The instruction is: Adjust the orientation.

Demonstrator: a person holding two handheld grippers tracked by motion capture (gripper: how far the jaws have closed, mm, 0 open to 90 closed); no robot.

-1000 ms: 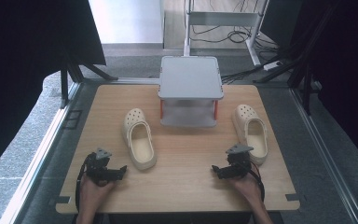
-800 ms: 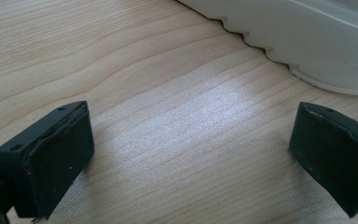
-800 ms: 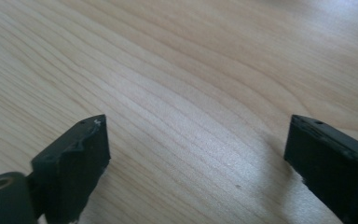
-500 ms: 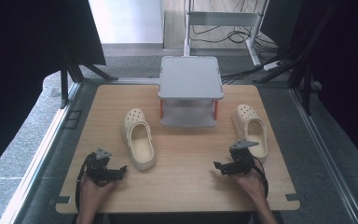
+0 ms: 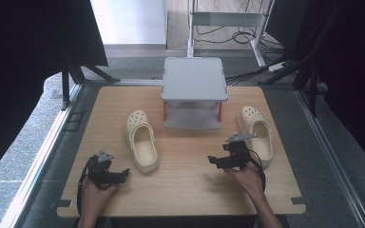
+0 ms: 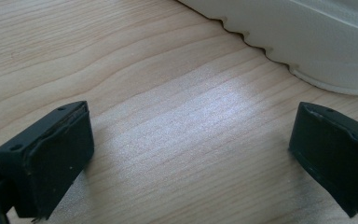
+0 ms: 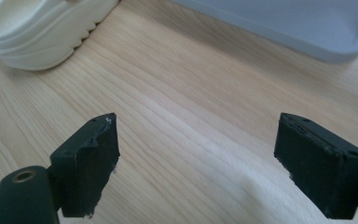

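Cream clog [image 7: 37, 32] beyond empty tool [image 7: 196, 163]

A pale wooden table [image 5: 185, 190] carries everything. A grey two-tier shelf stand [image 5: 195, 80] sits at its far middle edge. One cream clog [image 5: 141, 141] lies left of the stand, toe pointing away, and a second cream clog [image 5: 256, 130] lies to the right, just beside the stand's corner
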